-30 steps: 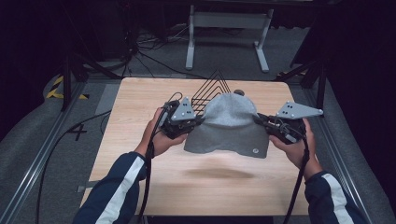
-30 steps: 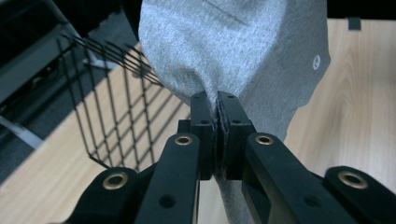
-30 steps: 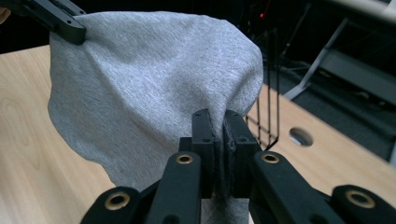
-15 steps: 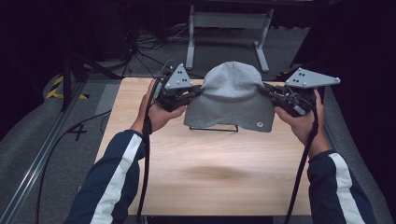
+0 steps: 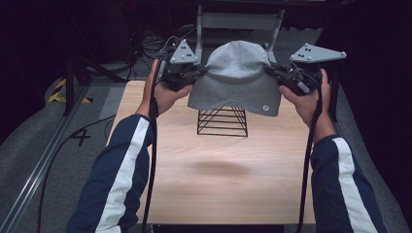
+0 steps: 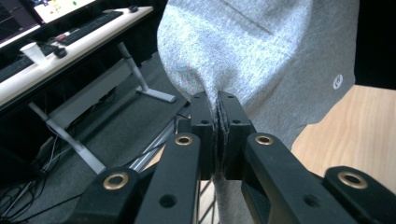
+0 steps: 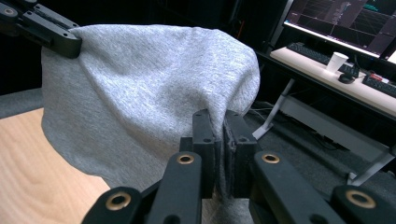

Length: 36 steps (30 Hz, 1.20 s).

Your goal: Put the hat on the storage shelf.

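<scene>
A grey knit beanie (image 5: 238,77) hangs in the air above a black wire stand (image 5: 222,121) on the wooden table (image 5: 218,184). My left gripper (image 5: 204,72) is shut on the beanie's left side, and my right gripper (image 5: 267,71) is shut on its right side. In the left gripper view the jaws pinch a fold of the grey beanie (image 6: 261,51) at my left gripper (image 6: 217,100). The right gripper view has my right gripper (image 7: 218,120) clamped on the beanie (image 7: 149,88), with the other gripper (image 7: 42,25) holding its far edge.
The wire stand sits near the table's far middle, below the beanie. A metal frame (image 5: 238,22) stands beyond the table. A desk with keyboards and a paper cup (image 7: 337,60) lies off to the side. Cables trail from both grippers along the person's sleeves.
Both grippers have risen with the beanie, lifting it off the wire stand, which now stands uncovered beneath it.
</scene>
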Each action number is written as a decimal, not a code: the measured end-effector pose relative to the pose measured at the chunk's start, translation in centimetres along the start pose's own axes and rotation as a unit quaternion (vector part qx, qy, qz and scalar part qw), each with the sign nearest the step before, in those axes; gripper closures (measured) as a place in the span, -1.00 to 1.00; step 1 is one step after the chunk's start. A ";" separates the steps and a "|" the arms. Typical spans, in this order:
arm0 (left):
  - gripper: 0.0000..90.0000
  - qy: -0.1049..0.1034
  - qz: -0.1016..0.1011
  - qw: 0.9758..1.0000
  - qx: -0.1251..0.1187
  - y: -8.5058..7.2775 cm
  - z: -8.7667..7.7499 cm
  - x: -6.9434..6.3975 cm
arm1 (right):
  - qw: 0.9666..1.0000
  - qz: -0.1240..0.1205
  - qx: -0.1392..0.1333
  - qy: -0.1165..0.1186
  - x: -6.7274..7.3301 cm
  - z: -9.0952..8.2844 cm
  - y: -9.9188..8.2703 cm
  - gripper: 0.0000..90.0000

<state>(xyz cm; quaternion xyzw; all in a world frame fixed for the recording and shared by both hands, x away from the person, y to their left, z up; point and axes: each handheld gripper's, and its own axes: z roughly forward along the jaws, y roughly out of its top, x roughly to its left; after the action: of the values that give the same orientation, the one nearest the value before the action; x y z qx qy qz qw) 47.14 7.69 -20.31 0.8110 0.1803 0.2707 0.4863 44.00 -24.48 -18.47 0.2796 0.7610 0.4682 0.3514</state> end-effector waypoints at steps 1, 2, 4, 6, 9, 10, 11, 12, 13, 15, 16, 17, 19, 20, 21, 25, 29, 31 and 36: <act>0.92 0.002 -0.001 1.000 0.001 0.0 0.2 0.3 | 1.000 0.000 0.000 -0.001 -0.1 0.2 0.1 0.89; 0.92 0.004 -0.002 1.000 0.001 0.1 0.3 0.5 | 1.000 0.000 -0.002 -0.004 -0.3 0.5 0.3 0.89; 0.92 0.005 -0.011 1.000 0.003 0.1 0.8 1.1 | 1.000 0.004 -0.004 -0.006 -0.8 1.1 0.7 0.89; 0.92 0.009 -0.013 1.000 0.004 0.0 1.1 1.2 | 1.000 0.008 -0.004 -0.007 -1.1 1.5 0.8 0.89; 0.92 0.011 -0.019 1.000 0.009 0.0 1.7 1.7 | 1.000 0.012 -0.003 -0.009 -1.5 2.2 0.8 0.89; 0.92 0.014 -0.016 1.000 0.011 0.0 1.9 1.9 | 1.000 0.013 -0.002 -0.008 -1.6 2.5 0.8 0.89; 0.92 0.012 -0.021 1.000 0.009 0.0 2.0 2.1 | 1.000 0.016 -0.002 -0.007 -1.7 2.7 0.8 0.89; 0.92 0.009 -0.021 1.000 0.012 -0.1 2.2 2.3 | 1.000 0.016 -0.002 -0.007 -1.7 2.7 0.8 0.89; 0.92 0.013 -0.021 1.000 0.014 -0.1 2.4 2.4 | 1.000 0.016 0.000 -0.007 -1.8 2.9 0.7 0.89; 0.92 0.009 -0.028 0.999 0.015 -0.3 2.7 2.7 | 1.000 0.020 0.000 -0.003 -2.0 3.3 0.6 0.89; 0.92 0.013 -0.029 0.999 0.018 -0.4 3.0 2.8 | 1.000 0.021 0.001 -0.003 -2.1 3.5 0.5 0.89; 0.92 0.009 -0.033 0.999 0.017 -0.7 3.1 3.0 | 1.000 0.022 0.002 -0.002 -2.2 3.7 0.4 0.89; 0.92 0.009 -0.042 0.999 0.016 -1.2 3.4 3.2 | 1.000 0.026 0.004 -0.001 -2.3 3.9 0.1 0.89; 0.92 0.003 -0.055 0.998 0.011 -1.9 3.8 3.2 | 1.000 0.030 0.003 0.001 -2.4 4.3 -0.3 0.89; 0.92 0.002 -0.056 0.998 0.013 -2.2 3.9 3.2 | 0.999 0.032 0.003 0.005 -2.4 4.4 -0.5 0.89; 0.92 0.003 -0.064 0.998 0.018 -3.1 4.5 3.2 | 0.999 0.031 0.010 0.007 -2.2 4.9 -1.1 0.89; 0.92 0.010 -0.061 0.998 0.008 -2.9 4.7 3.4 | 1.000 0.030 0.004 0.001 -2.3 5.0 -1.3 0.89; 0.92 0.014 -0.058 0.998 0.005 -2.6 4.7 3.4 | 0.999 0.033 0.002 0.001 -2.4 5.0 -1.2 0.89; 0.92 0.025 -0.055 0.998 0.004 -2.0 5.0 3.8 | 0.999 0.043 -0.007 -0.006 -3.2 5.3 -1.1 0.89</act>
<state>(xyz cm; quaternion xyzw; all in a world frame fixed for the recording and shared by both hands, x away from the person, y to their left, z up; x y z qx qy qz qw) 53.12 7.27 -23.03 0.7945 0.2382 0.2632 0.4928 49.97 -24.63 -20.29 0.3125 0.7429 0.4867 0.3371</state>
